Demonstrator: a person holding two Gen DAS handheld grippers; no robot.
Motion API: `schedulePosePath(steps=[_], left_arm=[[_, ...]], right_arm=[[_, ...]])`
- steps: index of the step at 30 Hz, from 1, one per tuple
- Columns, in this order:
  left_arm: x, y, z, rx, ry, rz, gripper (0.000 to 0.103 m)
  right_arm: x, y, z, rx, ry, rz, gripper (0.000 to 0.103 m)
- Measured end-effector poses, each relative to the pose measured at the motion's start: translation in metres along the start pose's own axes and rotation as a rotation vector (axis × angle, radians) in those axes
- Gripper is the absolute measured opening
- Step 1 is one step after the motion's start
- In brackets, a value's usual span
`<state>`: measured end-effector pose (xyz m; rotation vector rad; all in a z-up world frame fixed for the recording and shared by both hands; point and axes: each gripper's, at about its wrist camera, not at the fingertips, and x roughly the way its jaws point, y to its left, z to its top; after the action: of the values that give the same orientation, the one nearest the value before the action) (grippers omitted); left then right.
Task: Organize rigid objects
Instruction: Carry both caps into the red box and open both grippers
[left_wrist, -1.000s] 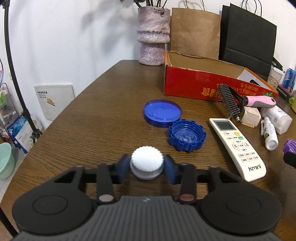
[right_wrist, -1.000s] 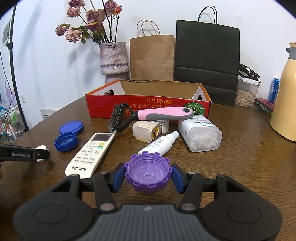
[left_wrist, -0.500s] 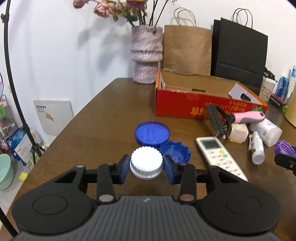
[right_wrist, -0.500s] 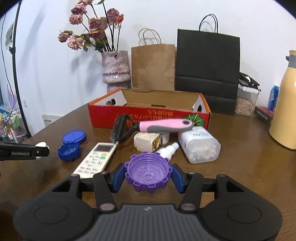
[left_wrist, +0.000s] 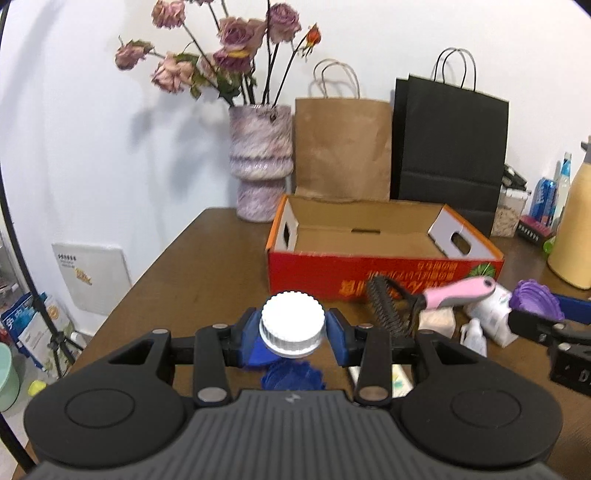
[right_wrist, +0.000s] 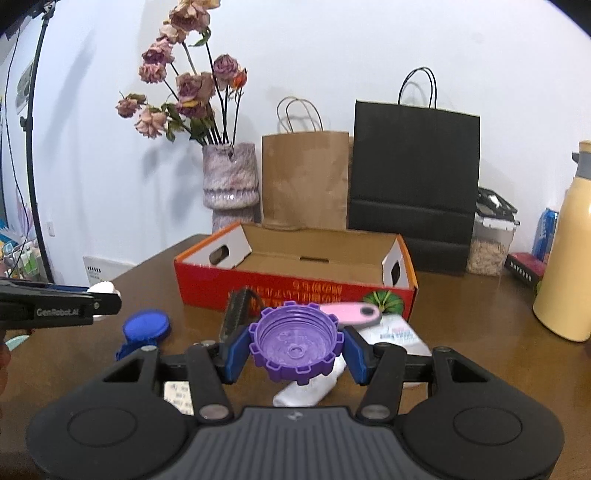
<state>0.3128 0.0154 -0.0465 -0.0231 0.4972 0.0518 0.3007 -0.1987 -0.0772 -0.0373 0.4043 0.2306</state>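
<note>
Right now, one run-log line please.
left gripper: shut on ribbed white cap | right gripper: shut on notched purple cap | red cardboard box: open, looks empty

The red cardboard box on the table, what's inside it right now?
The red box shows only bare cardboard floor and its folded end flaps inside. The strip of floor just behind the front wall is hidden in both views, so something small and flat there cannot be ruled out.
</note>
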Motion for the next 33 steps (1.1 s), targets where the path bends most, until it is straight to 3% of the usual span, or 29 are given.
schedulePosePath(steps=[13, 33], left_arm=[[0.028, -0.013, 0.032, -0.025, -0.035, 0.014, 0.041], [0.107, -0.030, 0.071, -0.049, -0.025, 0.037, 0.041]], right_arm=[[0.031, -0.003, 0.032, -0.003, -0.053, -0.010, 0.053], [0.116, -0.027, 0.070, 0.027, -0.063, -0.005, 0.053]])
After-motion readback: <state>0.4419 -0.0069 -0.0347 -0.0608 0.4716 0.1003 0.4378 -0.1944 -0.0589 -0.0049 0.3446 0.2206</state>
